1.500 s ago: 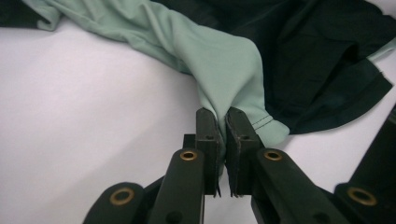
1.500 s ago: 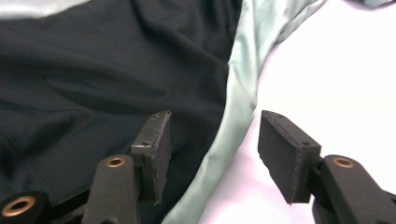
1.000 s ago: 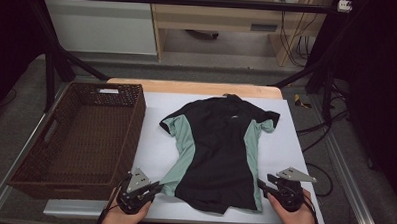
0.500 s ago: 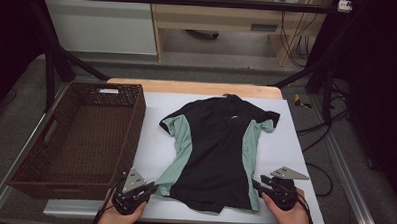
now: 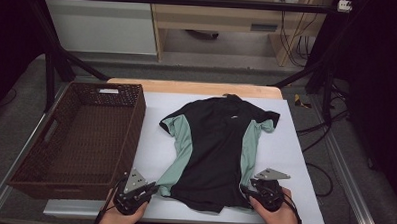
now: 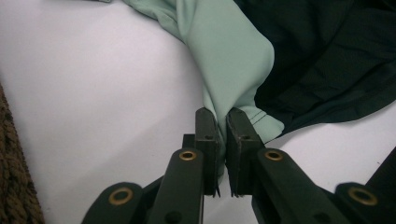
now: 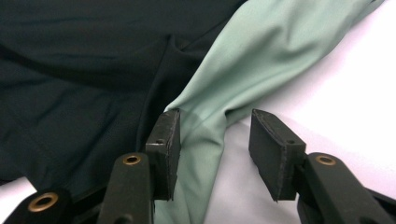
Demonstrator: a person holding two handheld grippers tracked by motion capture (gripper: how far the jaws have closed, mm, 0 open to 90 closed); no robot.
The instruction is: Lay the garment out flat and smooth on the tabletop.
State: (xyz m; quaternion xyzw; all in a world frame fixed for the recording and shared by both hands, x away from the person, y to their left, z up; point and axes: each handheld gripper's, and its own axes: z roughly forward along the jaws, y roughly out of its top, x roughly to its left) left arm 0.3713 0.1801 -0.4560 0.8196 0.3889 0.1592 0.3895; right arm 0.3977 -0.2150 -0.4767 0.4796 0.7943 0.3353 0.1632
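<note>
Black shirt (image 5: pixel 216 152) with mint-green side panels lies flat on the white table (image 5: pixel 295 160), collar toward 12 o'clock, hem toward 6 o'clock near the table's front edge. Brown wicker basket (image 5: pixel 80 133) sits at 9 o'clock of the shirt, just beside its left sleeve, hanging partly over the table's left edge. Left gripper (image 5: pixel 151 189) is at the shirt's 7 o'clock hem corner, held in the person's left hand (image 5: pixel 125 214); in the left gripper view its jaws are pinched narrow on the green hem corner (image 6: pixel 223 88), fabric clamped between the pads and pulled up into a small ridge, so it is holding the shirt. Basket weave shows at the 8 o'clock edge of that view. Right gripper (image 5: pixel 248 190) is at the shirt's 5 o'clock hem corner, in the right hand (image 5: pixel 278 217); in the right gripper view its jaws stand roughly half wide and have just been opening a little, with a fold of the green side panel (image 7: pixel 205 135) between them. That fold touches the pad at 9 o'clock; the pad at 3 o'clock stands clear of the cloth over bare white table, so no grip yet. Black body of the shirt spreads toward 10 o'clock in that view. Grey three-cornered plates top both grippers in the high view.
</note>
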